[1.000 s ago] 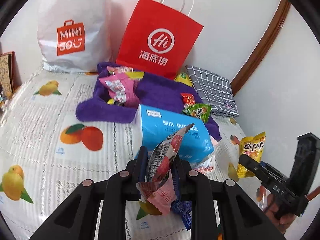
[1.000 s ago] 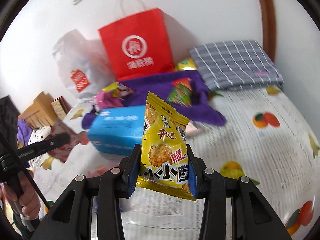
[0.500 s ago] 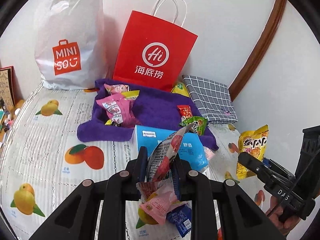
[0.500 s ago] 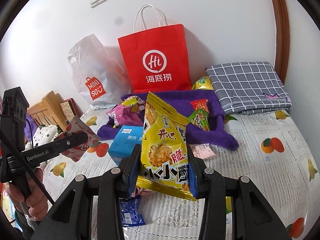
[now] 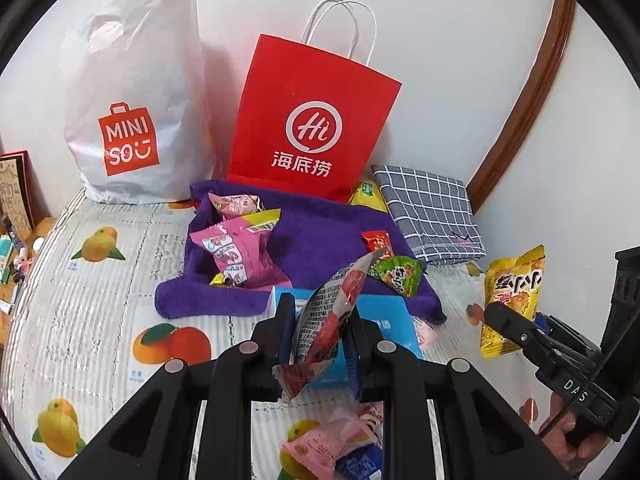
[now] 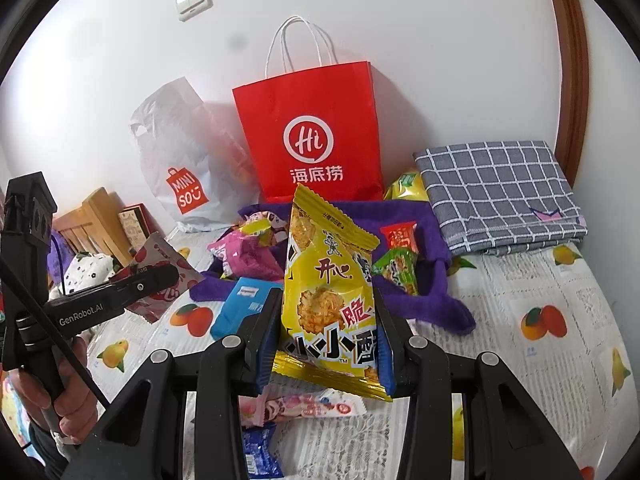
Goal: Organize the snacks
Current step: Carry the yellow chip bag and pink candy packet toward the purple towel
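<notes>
Both tongs are gripping snacks: left tongs (image 5: 320, 332) clamping a red packet (image 5: 332, 320), right tongs (image 6: 326, 336) a yellow bag (image 6: 328, 300); next, probably dropping them onto the purple towel (image 5: 320, 236).

We've got a red-and-silver snack packet (image 5: 334, 316) pinched upright, crumpled, and a puffy yellow cracker bag (image 6: 330, 304) standing tall in the other grip. More packets, pink (image 5: 236, 254), red (image 5: 376, 241) and green (image 5: 397, 274), sit on the purple towel (image 5: 320, 236).

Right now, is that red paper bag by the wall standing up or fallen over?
Standing up. The red paper bag rests on its base against the wall, logo upright and white handles pointing up. What it holds cannot be seen.
</notes>
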Motion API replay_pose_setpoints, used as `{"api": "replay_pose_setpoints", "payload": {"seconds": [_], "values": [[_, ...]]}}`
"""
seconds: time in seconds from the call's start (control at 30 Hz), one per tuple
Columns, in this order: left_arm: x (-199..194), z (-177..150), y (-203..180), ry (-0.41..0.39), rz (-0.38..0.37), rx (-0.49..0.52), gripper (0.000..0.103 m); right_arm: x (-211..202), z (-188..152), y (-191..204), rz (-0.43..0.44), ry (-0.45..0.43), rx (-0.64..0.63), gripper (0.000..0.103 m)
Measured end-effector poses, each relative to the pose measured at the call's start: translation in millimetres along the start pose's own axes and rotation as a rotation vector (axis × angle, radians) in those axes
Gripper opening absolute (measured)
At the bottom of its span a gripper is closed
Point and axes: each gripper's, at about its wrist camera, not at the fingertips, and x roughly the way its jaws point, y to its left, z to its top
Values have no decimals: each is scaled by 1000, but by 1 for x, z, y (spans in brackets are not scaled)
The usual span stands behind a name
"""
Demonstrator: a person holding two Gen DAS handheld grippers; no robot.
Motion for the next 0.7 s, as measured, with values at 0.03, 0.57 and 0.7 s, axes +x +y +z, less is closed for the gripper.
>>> {"api": "replay_pose_setpoints", "payload": {"seconds": [0.03, 0.57, 0.7], "values": [[1, 1, 0, -1, 2, 0, 21, 1, 1, 0, 3, -2, -3, 41], [23, 23, 3, -21, 19, 32, 21, 30, 23, 5, 0, -4, -27, 41], [26, 31, 3, -26, 33, 56, 22, 35, 30, 8, 9, -7, -37, 41]]}}
